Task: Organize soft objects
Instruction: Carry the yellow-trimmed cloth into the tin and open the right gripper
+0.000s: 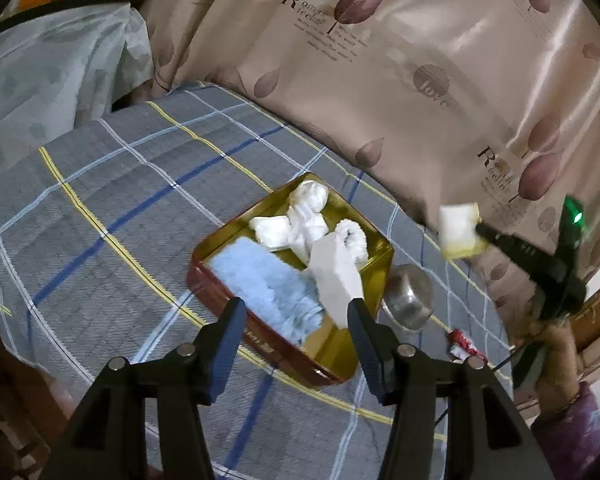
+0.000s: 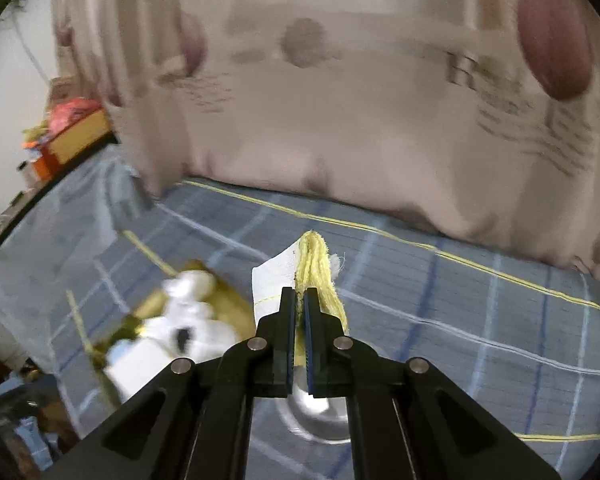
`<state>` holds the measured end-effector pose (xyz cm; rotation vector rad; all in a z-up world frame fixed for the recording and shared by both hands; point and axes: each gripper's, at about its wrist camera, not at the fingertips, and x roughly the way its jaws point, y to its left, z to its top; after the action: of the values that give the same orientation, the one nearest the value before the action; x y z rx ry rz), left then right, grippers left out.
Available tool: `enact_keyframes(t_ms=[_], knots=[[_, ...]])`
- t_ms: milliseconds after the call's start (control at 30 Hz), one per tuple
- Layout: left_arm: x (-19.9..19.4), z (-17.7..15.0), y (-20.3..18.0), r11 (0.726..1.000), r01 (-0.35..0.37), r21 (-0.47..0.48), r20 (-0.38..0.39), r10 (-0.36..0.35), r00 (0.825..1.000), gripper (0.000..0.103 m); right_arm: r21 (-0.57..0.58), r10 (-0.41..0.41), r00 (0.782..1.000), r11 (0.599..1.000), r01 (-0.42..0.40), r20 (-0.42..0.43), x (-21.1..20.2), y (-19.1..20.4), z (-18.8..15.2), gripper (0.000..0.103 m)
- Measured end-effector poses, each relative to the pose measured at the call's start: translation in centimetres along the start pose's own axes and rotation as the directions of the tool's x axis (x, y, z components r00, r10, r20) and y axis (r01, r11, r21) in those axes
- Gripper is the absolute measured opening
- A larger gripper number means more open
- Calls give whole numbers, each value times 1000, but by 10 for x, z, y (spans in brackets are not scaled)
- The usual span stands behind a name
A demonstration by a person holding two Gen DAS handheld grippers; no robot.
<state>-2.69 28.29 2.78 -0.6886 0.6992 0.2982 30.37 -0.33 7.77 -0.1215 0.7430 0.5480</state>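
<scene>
Down in the left wrist view, the left gripper [image 1: 296,308] hangs above a plaid bed [image 1: 112,200], its jaws spread wide with nothing between them. Just ahead sits a gold tin [image 1: 374,272] with a red outer wall. Inside the tin lie a blue towel [image 1: 260,284], a crumpled white cloth [image 1: 296,224] and a white roll [image 1: 354,240]; a pale grey block [image 1: 334,276] stands tilted over the towel, close to the right finger [image 1: 366,332]. A steel bowl [image 1: 410,296] rests on the bed just beside the tin's right wall, and a red-and-white wrapper [image 1: 462,344] lies near it. Farther right, the right gripper [image 1: 482,232] holds a sponge [image 1: 458,232], white with yellow edging, in the air above the bed and apart from the tin. A patterned quilt [image 1: 420,60] is heaped behind.

Over in the right wrist view, blurred, the right gripper [image 2: 299,300] has its jaws clamped on the sponge [image 2: 312,268], seen edge-on. The bowl [image 2: 320,412] lies below the jaws, the tin [image 2: 228,308] to the left.
</scene>
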Motion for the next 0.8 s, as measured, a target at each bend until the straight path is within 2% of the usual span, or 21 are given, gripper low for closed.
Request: enact_keyframes(t_ms=[267, 500, 800], knots=[[1, -3, 10, 1000, -15, -4, -5, 15, 1000, 54, -26, 87, 996, 996, -88, -17, 10, 63, -5, 4], [-2, -2, 15, 1000, -7, -22, 13, 7, 1000, 54, 137, 184, 980, 975, -173, -71, 39, 70, -26, 5], [4, -4, 18, 999, -4, -33, -14, 3, 1000, 54, 188, 143, 978, 976, -113, -152, 75, 59, -42, 5]])
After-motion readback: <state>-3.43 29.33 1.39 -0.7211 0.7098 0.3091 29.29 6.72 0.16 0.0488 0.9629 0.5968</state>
